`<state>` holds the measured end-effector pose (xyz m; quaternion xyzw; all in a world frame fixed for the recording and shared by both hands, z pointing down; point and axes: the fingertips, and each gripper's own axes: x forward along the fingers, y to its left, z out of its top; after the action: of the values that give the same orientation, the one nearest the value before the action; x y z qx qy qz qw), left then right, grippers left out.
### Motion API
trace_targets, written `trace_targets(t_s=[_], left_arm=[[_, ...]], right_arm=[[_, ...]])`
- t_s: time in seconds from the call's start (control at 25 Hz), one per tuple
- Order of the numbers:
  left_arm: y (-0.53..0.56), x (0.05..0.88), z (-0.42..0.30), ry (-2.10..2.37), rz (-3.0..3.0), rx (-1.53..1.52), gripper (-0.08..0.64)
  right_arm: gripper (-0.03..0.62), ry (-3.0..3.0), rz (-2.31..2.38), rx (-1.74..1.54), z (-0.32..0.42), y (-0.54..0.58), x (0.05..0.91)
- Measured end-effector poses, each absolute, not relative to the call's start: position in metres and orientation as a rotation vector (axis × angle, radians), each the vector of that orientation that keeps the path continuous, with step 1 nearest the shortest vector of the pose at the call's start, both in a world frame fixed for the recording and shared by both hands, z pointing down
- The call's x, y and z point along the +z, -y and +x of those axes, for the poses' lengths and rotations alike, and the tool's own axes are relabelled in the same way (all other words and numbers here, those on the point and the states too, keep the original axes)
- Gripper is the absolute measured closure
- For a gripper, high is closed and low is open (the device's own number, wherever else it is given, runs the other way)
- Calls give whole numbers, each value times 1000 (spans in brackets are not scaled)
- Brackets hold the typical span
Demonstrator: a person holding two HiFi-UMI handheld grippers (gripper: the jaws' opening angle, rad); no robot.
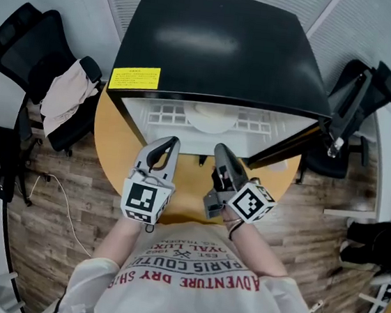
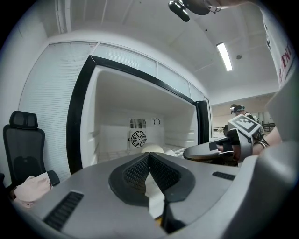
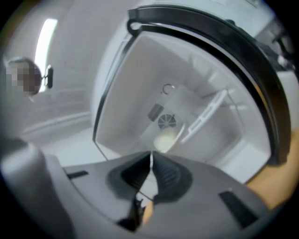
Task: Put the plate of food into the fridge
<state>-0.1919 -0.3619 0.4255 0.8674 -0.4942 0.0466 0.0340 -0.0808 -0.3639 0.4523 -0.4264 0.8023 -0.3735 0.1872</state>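
A black mini fridge stands open on a round wooden table. The pale plate of food rests on the white wire shelf inside, toward the back. It also shows in the left gripper view as the plate below the fan, and blurred in the right gripper view as the plate. My left gripper and right gripper hover side by side just outside the fridge opening, apart from the plate. Both are shut with nothing held. The left gripper and right gripper have their jaws closed tip to tip.
The fridge door swings out at the right of the opening. A black office chair with a light cloth draped on it stands at the left, another chair at the right. A white cable lies on the wooden floor.
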Motion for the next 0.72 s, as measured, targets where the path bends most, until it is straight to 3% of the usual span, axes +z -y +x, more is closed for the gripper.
trace_targets(t_s=[0.52,0.72], left_arm=[[356,424,-193,1495,2704,141,532],[355,423,-195,1491,2712,139,532]], right_arm=[[557,-2860,-1611,88,-92,348,425],[557,-2878,-1609,97,-92,344,429]])
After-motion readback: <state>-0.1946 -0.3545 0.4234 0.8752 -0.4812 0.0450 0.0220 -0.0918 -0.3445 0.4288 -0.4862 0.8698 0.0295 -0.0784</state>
